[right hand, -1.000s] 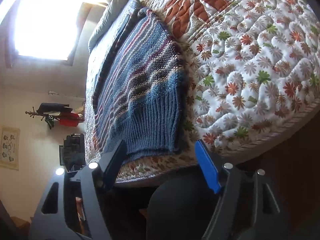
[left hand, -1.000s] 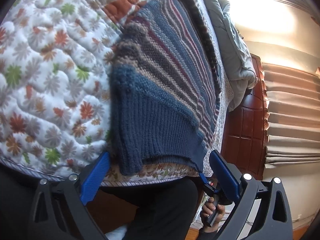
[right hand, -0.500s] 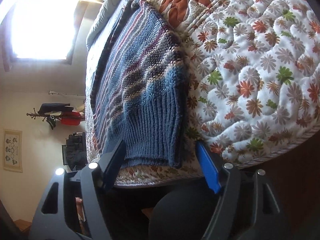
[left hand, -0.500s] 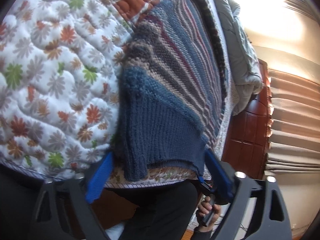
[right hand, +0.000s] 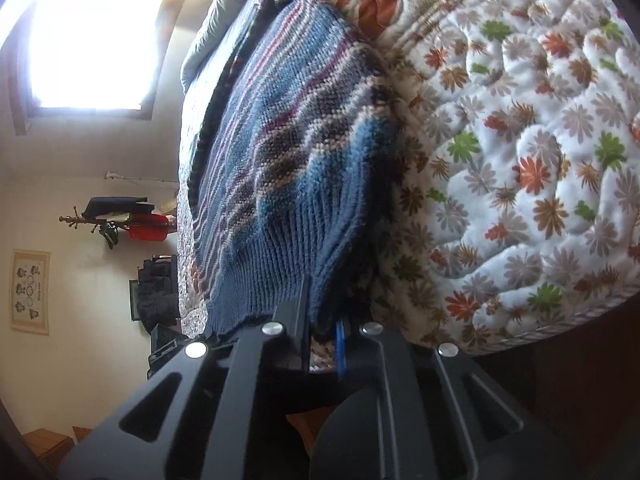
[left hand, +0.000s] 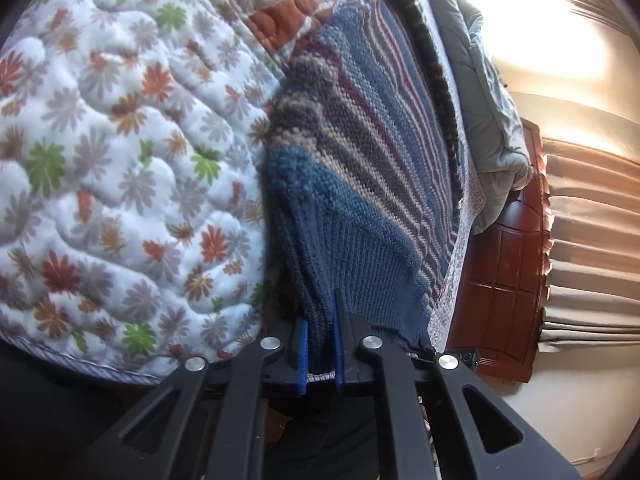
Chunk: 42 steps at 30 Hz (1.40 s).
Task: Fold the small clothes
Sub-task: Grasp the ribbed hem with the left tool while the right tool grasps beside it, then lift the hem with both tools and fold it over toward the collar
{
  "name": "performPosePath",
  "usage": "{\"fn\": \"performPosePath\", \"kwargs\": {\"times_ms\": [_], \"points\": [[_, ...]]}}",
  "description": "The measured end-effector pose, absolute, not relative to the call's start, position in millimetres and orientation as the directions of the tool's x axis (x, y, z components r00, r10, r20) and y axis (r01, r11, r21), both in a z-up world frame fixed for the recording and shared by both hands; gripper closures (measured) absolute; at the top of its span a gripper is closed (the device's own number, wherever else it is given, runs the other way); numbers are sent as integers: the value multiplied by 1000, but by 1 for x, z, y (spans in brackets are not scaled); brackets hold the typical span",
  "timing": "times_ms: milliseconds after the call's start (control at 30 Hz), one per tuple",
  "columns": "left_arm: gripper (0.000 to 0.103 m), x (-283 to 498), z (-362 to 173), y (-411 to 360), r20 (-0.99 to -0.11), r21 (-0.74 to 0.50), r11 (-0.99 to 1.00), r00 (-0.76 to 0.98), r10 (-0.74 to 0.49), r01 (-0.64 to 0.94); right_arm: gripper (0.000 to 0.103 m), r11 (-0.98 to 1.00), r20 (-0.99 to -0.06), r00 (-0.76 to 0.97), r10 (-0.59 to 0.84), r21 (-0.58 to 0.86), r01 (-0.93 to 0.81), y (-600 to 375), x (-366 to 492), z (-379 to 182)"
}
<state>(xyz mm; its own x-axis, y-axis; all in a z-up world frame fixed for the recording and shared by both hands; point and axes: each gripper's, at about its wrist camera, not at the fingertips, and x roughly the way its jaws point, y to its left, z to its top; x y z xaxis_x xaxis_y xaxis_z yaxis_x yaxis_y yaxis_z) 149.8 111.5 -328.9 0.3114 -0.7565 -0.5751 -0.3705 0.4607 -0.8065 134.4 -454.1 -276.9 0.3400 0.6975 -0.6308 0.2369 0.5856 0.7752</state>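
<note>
sweater: blue striped knit sweater lies flat on floral quilt at the bed's near edge
left view only: wooden headboard, curtain
right view only: window, coat rack, wall poster
left hand-held gripper: angled down, clamped on ribbed hem
right hand-held gripper: angled down, jaws closing, pinching the hem's other corner

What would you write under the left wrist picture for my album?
Left gripper pinching the ribbed hem of a blue striped knitted sweater on a white flowered quilt.
</note>
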Motion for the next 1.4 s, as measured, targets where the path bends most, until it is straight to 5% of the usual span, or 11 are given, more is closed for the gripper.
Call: {"fn": "performPosePath", "kwargs": {"times_ms": [200, 733, 1400], "points": [[95, 141, -312, 126, -521, -850, 424, 378, -765, -312, 97, 580, -603, 380, 702, 793, 186, -453, 138, -242], [95, 171, -157, 140, -320, -925, 381, 544, -776, 0, 97, 625, -531, 491, 690, 779, -36, -445, 199, -103], [95, 322, -87, 142, -379, -870, 490, 559, -738, 59, 97, 731, -580, 524, 624, 670, -130, -427, 342, -44]]}}
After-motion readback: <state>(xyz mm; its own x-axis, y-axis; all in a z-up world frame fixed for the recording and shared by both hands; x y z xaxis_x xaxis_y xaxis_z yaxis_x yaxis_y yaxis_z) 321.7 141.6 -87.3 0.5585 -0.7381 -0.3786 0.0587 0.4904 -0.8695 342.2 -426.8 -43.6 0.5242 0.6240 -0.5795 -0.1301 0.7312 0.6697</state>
